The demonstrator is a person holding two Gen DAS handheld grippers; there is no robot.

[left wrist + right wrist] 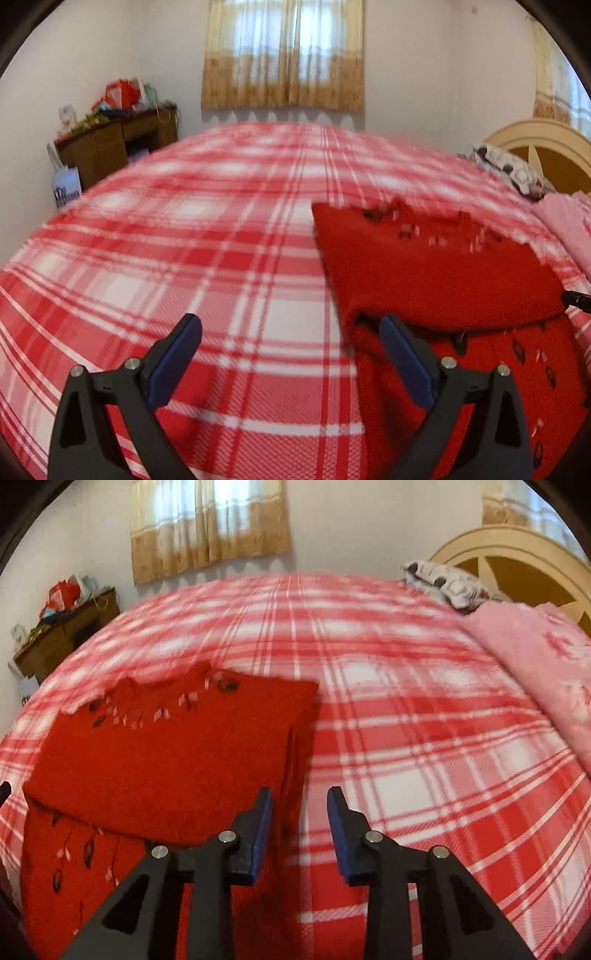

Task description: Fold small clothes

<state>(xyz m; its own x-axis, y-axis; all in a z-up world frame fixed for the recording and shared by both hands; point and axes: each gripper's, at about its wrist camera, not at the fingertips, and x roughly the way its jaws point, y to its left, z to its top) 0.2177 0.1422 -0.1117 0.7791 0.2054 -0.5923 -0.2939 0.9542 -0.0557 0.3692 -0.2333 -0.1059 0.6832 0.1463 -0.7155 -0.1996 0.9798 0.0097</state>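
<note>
A red knitted sweater [166, 746] lies on the red-and-white plaid bedspread [221, 258], its upper part folded over the lower part so that a thick fold edge faces the near side; small dark and pale ornaments dot the knit near the collar and on the lower layer. The left gripper [291, 332] hovers at the sweater's left edge with its jaws wide apart and nothing between them: the left blue pad sits over bare plaid, the right one just at the folded corner of the knit, though whether it touches cannot be told. The right gripper [300, 805] is at the sweater's right edge, jaws partly apart with a clear gap that holds only a view of the bedspread; its left pad overlaps the knit's edge and grips nothing. To the far right a pink blanket [546, 657] lies bunched on the bed, with a patterned pillow [447, 579] behind it against the cream arched headboard [517, 550]. Against the far left wall stands a dark wooden desk [114, 144] piled with bags and clutter, and beige curtains [284, 55] cover the window beyond the bed. Between the grippers and the sweater no object intervenes.
</note>
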